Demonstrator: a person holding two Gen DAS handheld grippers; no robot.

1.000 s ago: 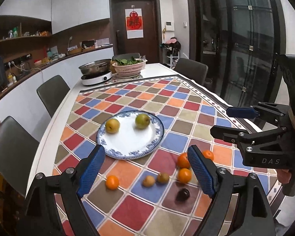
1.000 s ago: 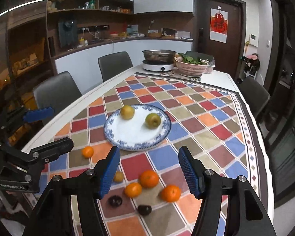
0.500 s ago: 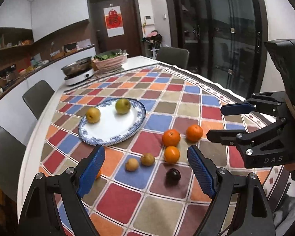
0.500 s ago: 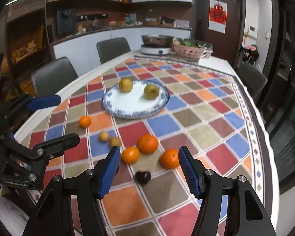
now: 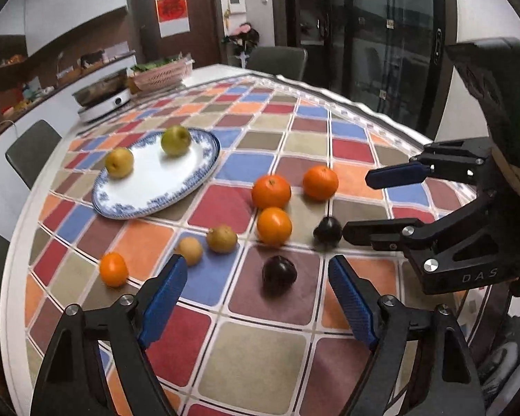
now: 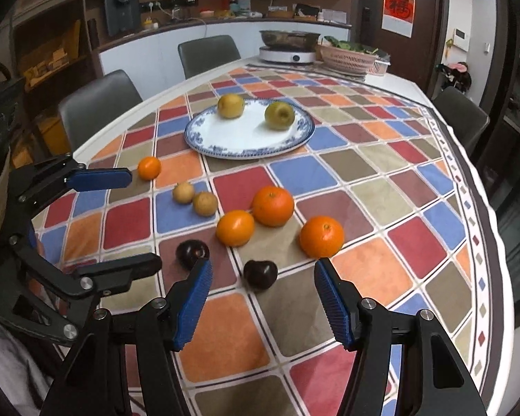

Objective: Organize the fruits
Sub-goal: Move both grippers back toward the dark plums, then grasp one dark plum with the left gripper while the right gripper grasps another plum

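Observation:
A blue-rimmed white plate (image 5: 145, 204) (image 6: 225, 149) holds two yellow-green pears (image 5: 175, 140) (image 6: 278, 115). Loose on the checked cloth lie three oranges in a cluster (image 5: 271, 191) (image 6: 273, 206), a small orange apart (image 5: 113, 269) (image 6: 149, 167), two small brown fruits (image 5: 221, 239) (image 6: 205, 203) and two dark plums (image 5: 279, 270) (image 6: 260, 274). My left gripper (image 5: 256, 298) is open and empty, just short of one plum. My right gripper (image 6: 261, 300) is open and empty, just short of the other plum; it also shows in the left wrist view (image 5: 364, 204).
A hot plate with a steel pan (image 6: 289, 53) and a pink basket of greens (image 6: 350, 59) stand at the table's far end. Grey chairs (image 6: 97, 104) line the sides. The table's edge (image 6: 492, 228) curves close on the right.
Both grippers have moved lower and closer to the loose fruit; the plums and oranges now lie just beyond the fingertips. Both stay open. No fruit has moved.

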